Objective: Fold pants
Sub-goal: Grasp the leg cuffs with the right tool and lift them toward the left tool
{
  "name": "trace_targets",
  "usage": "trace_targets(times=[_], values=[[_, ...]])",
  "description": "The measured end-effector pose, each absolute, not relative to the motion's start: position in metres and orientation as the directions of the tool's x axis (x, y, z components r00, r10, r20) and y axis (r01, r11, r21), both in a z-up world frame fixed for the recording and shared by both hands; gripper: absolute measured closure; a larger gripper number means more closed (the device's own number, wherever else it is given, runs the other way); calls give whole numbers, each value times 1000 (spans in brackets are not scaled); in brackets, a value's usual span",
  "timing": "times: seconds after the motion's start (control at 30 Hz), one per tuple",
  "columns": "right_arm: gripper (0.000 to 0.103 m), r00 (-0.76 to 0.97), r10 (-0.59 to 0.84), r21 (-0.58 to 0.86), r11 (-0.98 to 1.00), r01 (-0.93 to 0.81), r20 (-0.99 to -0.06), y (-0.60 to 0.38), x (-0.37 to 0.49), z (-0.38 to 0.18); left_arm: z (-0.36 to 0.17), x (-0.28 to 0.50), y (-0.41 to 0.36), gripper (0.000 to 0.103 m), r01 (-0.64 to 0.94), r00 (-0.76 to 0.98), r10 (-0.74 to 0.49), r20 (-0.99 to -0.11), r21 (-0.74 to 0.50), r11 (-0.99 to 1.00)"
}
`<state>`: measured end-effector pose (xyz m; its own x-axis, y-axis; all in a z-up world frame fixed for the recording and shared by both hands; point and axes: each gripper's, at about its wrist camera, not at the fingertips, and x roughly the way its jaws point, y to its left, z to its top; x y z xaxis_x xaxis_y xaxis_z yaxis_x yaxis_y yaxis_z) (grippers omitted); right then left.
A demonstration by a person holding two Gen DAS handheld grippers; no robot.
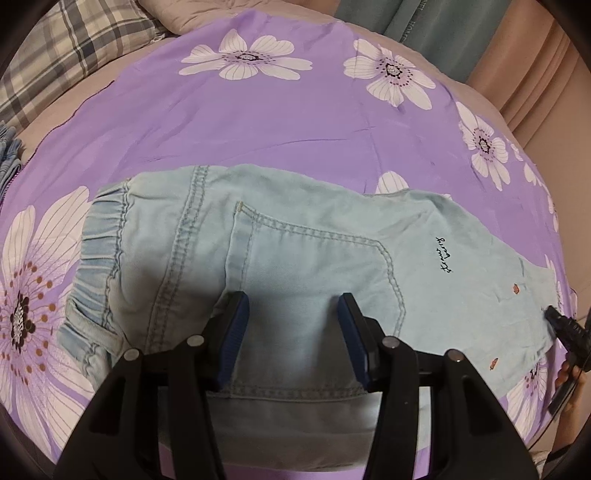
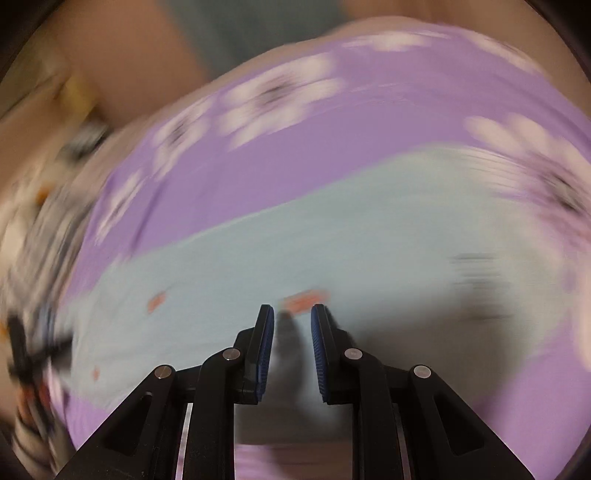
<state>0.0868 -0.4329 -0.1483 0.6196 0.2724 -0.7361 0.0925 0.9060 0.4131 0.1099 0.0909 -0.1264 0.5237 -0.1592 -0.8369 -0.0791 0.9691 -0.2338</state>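
- Blue-padded fingers of the left gripper (image 1: 293,306) fill the bottom of the left wrist view; its jaws stand spread above the seat of the pants (image 1: 295,258), and no fabric is pinched between them.
- Light blue denim pants lie flat on a purple bedsheet (image 1: 295,122) printed with white flowers, gathered elastic waistband (image 1: 99,240) to the left and the legs running off to the right.
- Stitched on the upper face are a back pocket (image 1: 317,266), a small line of dark script (image 1: 445,254) and a few small orange marks.
- At the right edge of that view the right gripper (image 1: 554,314) shows as a dark tip touching or just over the leg end of the pants.
- From the right wrist, heavily blurred, the right gripper (image 2: 292,314) has its jaws a little apart with nothing caught between them, pants (image 2: 332,236) beneath.
- Far off, a plaid pillow (image 1: 74,48) lies at the upper left and a teal cloth (image 1: 424,22) at the top.
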Motion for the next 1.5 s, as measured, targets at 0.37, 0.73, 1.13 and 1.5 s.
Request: trace_targets(times=[0.37, 0.73, 1.13, 1.5], values=[[83, 752, 46, 479, 796, 369, -657, -532, 34, -123, -103, 95, 42, 47, -10, 521, -276, -808, -329, 944], [79, 733, 197, 631, 676, 380, -651, -502, 29, -174, -121, 103, -54, 47, 163, 387, -459, -800, -430, 888], [96, 841, -10, 308, 928, 209, -541, -401, 39, -97, -111, 112, -77, 45, 170, 351, -588, -728, -568, 805], [96, 841, 95, -103, 979, -176, -533, -226, 37, -112, -120, 134, -113, 28, 101, 284, -810, -514, -824, 558]])
